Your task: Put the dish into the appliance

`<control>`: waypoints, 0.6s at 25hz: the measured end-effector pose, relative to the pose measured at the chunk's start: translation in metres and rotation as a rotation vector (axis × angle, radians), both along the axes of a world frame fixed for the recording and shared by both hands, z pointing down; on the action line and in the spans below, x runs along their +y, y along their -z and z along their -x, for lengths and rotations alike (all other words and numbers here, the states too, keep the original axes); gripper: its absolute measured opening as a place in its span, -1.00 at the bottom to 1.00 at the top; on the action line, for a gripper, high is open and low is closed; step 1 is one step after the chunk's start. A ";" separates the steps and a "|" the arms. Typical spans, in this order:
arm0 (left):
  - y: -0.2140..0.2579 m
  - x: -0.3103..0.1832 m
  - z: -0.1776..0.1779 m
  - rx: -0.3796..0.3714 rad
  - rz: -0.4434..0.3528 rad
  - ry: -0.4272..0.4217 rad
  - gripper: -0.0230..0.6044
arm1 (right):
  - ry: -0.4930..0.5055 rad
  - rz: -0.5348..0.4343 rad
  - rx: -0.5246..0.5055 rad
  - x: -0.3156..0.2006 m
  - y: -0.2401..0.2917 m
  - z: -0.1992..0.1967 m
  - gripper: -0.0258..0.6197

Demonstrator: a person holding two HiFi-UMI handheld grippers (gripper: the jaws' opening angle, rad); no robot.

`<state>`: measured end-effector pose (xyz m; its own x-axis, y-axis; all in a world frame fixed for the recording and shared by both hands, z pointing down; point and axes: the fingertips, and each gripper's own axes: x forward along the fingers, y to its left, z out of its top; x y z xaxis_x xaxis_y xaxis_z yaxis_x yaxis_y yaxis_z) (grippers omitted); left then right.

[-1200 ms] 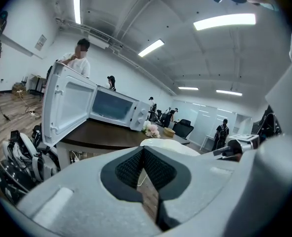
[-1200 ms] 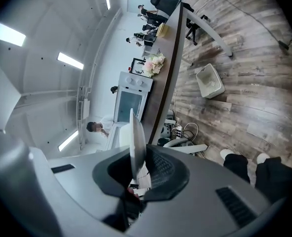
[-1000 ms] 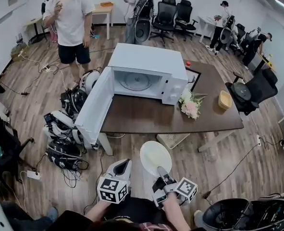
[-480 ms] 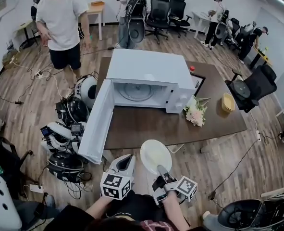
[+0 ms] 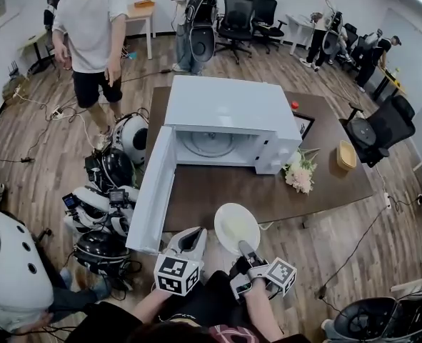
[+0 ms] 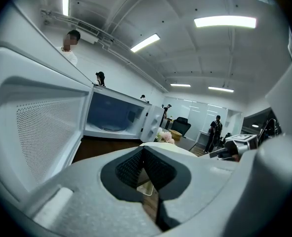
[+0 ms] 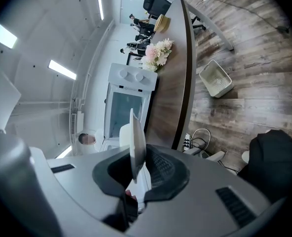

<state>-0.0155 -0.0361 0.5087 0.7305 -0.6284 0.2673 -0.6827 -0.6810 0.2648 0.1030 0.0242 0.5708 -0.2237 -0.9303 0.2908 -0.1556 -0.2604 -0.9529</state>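
A white microwave (image 5: 228, 123) stands on the brown table (image 5: 203, 191) with its door (image 5: 153, 191) swung open to the left and its glass turntable bare. My right gripper (image 5: 243, 249) is shut on the near rim of a white plate (image 5: 235, 226), held level just over the table's front edge. In the right gripper view the plate (image 7: 137, 141) shows edge-on between the pads, with the microwave (image 7: 128, 102) beyond it. My left gripper (image 5: 190, 239) is shut and holds nothing, close to the door's near corner; its own view faces the open microwave (image 6: 117, 117) and door (image 6: 37, 127).
Pink flowers (image 5: 300, 174) lie right of the microwave and a yellow bowl (image 5: 347, 154) sits at the table's right end. Helmets and cables (image 5: 111, 184) crowd the floor on the left. A white basket (image 7: 216, 78) stands under the table. A person in white (image 5: 89, 34) stands behind.
Both grippers and the plate have come closer to the table; the plate now reaches over its front edge. The person in white has shifted at the back left.
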 end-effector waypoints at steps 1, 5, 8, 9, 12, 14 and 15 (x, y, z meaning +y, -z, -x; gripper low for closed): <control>0.000 -0.002 0.000 -0.001 0.001 0.002 -0.90 | 0.003 0.006 0.008 -0.004 0.000 -0.002 -0.78; -0.001 -0.015 -0.002 -0.003 0.001 0.018 -0.90 | 0.022 0.001 0.009 -0.028 0.003 -0.007 -0.78; -0.002 -0.028 -0.002 -0.007 0.003 0.043 -0.90 | 0.042 0.000 0.013 -0.051 0.003 -0.013 -0.78; -0.002 -0.033 -0.002 -0.008 0.004 0.053 -0.90 | 0.051 0.004 0.019 -0.059 0.003 -0.015 -0.78; 0.000 -0.052 -0.006 -0.011 0.007 0.081 -0.90 | 0.087 0.006 0.029 -0.086 0.005 -0.022 -0.78; 0.000 -0.063 -0.008 -0.011 0.013 0.104 -0.90 | 0.114 0.003 0.030 -0.104 0.007 -0.025 -0.78; 0.000 -0.070 -0.008 -0.010 0.017 0.119 -0.90 | 0.126 0.001 0.022 -0.113 0.007 -0.025 -0.78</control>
<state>-0.0074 -0.1063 0.5088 0.6479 -0.7062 0.2855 -0.7614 -0.5902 0.2680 0.1283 -0.0888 0.5636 -0.3320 -0.8949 0.2981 -0.2076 -0.2390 -0.9486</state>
